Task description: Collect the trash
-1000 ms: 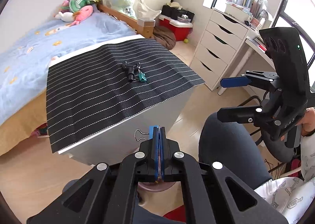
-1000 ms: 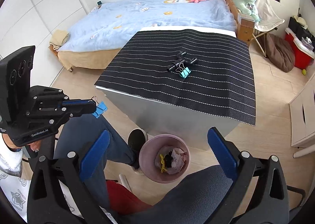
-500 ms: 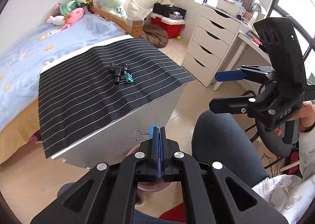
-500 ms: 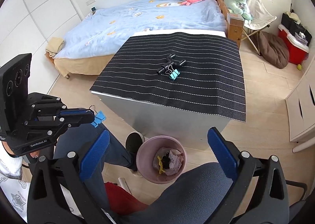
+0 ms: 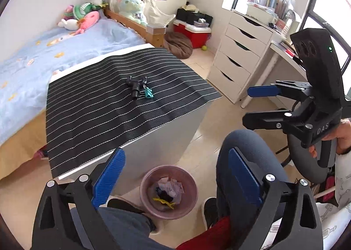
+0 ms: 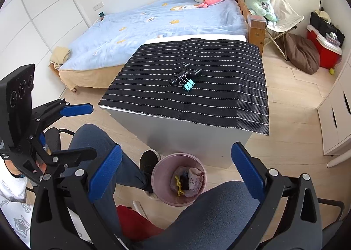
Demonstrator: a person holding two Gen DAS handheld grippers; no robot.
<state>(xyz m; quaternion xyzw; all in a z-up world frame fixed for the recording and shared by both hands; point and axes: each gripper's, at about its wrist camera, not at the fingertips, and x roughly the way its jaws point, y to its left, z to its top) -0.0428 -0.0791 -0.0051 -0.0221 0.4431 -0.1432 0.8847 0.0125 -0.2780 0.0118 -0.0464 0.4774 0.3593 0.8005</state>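
The contents of the pink trash bin [image 5: 169, 186] are partly too small to identify: white paper scraps, a yellow item and dark pieces are visible; the dark pieces cannot be resolved. The bin's near rim [image 6: 175, 202] is partly covered by the person's knee in the right wrist view. The teal binder clip [image 6: 188, 85] touches the black T-shaped fitting [image 6: 185, 73]; which one overlaps the other cannot be determined. The lower part of each gripper body is cut off by the frame's bottom edge. The white cabinet [image 5: 158, 149] under the striped mat [image 5: 105, 105] hides the floor behind it.
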